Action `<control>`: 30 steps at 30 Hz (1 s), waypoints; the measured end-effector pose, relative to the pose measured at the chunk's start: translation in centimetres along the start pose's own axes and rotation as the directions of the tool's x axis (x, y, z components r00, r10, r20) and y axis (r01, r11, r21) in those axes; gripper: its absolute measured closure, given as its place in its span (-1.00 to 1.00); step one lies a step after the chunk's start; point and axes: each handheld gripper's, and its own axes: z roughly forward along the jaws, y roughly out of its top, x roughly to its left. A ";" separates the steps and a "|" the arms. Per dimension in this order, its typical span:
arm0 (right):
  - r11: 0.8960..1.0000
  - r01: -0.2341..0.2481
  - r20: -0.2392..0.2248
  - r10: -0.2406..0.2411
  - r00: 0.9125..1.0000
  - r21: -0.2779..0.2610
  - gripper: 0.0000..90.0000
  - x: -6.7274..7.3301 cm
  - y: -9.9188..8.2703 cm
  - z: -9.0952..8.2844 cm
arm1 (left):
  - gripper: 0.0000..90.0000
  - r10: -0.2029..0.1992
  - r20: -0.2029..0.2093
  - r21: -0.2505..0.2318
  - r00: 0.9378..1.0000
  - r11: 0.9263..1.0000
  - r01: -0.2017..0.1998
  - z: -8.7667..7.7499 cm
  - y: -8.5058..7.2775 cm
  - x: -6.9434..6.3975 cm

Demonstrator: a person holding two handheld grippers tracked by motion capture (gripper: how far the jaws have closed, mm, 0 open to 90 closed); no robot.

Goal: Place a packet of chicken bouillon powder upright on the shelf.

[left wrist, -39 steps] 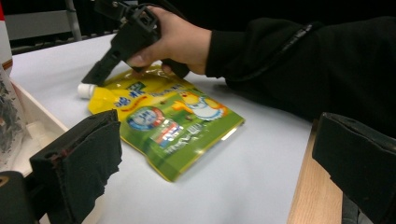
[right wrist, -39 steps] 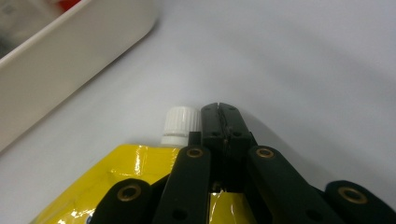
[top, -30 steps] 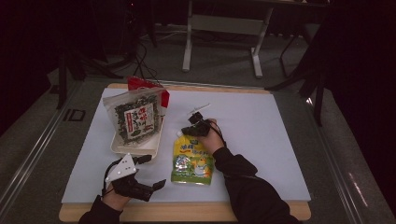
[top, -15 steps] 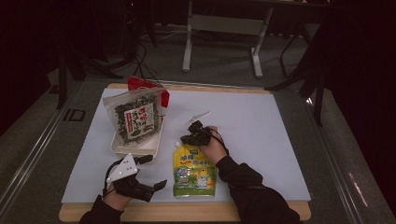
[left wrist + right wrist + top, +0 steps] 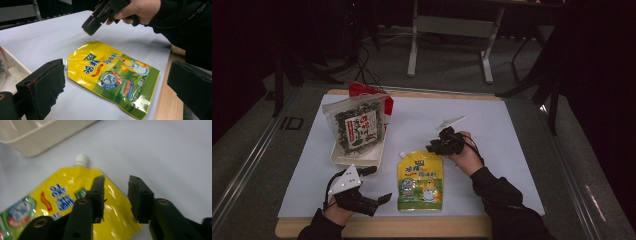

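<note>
Yellow pouch lies flat on the bench, spout cap toward the tray. My right gripper hovers over its top corner, fingers apart, nothing held. Left gripper sits beside the pouch, fingers wide, likely ready to steady it.

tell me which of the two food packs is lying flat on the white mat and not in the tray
The yellow spouted pouch. It lies flat on the white mat, beside the right gripper, while the seaweed snack bag rests in the cream tray.
</note>
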 end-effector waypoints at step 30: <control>0.964 0.129 0.009 -0.134 0.991 0.231 -0.24 0.5 -2.5 3.0 | -0.94 0.001 0.020 0.023 1.000 1.000 -0.002 0.7 -0.2 0.0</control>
